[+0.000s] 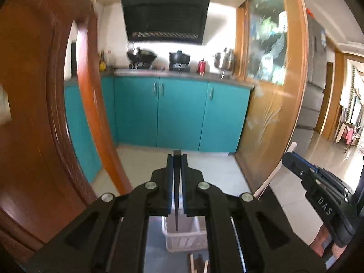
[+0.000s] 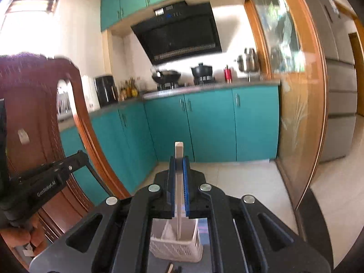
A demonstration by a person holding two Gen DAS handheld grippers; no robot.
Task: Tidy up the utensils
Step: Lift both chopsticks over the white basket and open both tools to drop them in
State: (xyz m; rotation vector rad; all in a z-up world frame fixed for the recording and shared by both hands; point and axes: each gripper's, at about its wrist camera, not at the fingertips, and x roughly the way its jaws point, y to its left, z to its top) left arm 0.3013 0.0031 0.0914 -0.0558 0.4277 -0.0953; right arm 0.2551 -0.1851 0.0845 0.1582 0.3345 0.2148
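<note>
Left wrist view: the left gripper (image 1: 177,157) has its jaws pinching a black chopstick (image 1: 176,188). The stick stands upright. Its thick end pokes out above the jaws and its thin tip hangs down over a white basket (image 1: 182,238). I cannot tell if the tip touches the basket. The basket sits on a grey table (image 1: 154,245). A few more sticks (image 1: 199,264) lie on the table just in front of the basket. On the right side, the right gripper (image 1: 293,157) holds a pale chopstick (image 1: 276,170) that leans to the side. A brown wooden chair (image 1: 41,113) is on the left. Far behind are blue-green cupboards (image 1: 179,111) and a black hood (image 1: 165,18).

Right wrist view: the right gripper (image 2: 179,161) has its jaws pinching the pale chopstick (image 2: 178,182). The stick stands upright, with its top above the jaws and its tip down inside the white basket (image 2: 179,250). The basket is on the table (image 2: 204,266), and there are dividers inside it. Small sticks (image 2: 174,268) lie on the table near it. The left gripper (image 2: 45,175) is on the left, in front of the brown chair (image 2: 34,104), and a hand (image 2: 20,236) holds it.
</note>
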